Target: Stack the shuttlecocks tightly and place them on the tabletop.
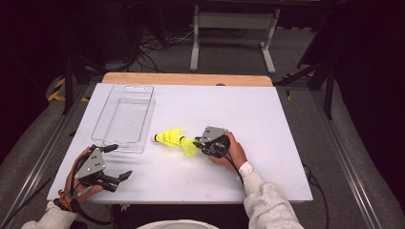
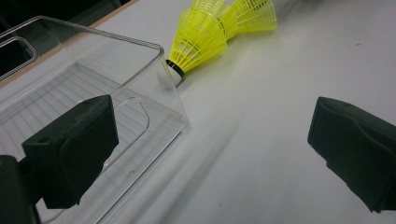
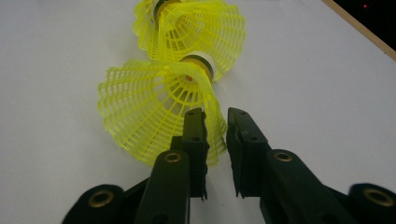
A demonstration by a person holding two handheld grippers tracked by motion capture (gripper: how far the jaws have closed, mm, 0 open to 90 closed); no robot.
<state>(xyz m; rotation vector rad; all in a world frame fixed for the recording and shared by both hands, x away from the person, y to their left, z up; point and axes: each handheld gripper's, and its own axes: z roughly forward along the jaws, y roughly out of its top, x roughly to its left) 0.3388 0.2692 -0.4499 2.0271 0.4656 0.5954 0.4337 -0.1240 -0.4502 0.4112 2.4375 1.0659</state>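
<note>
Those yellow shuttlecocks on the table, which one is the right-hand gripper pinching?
The right gripper pinches the skirt rim of the nearer shuttlecock. The other shuttlecocks, nested toward the clear tray, lie untouched.

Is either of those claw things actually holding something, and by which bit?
The right gripper pinches the nearer yellow shuttlecock by its skirt rim. The left gripper is open, holding nothing.

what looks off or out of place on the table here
The nearest yellow shuttlecock has its skirt pinched and bent out of round between the right tool's jaws. Otherwise nothing stands out; the clear tray sits flat.
</note>
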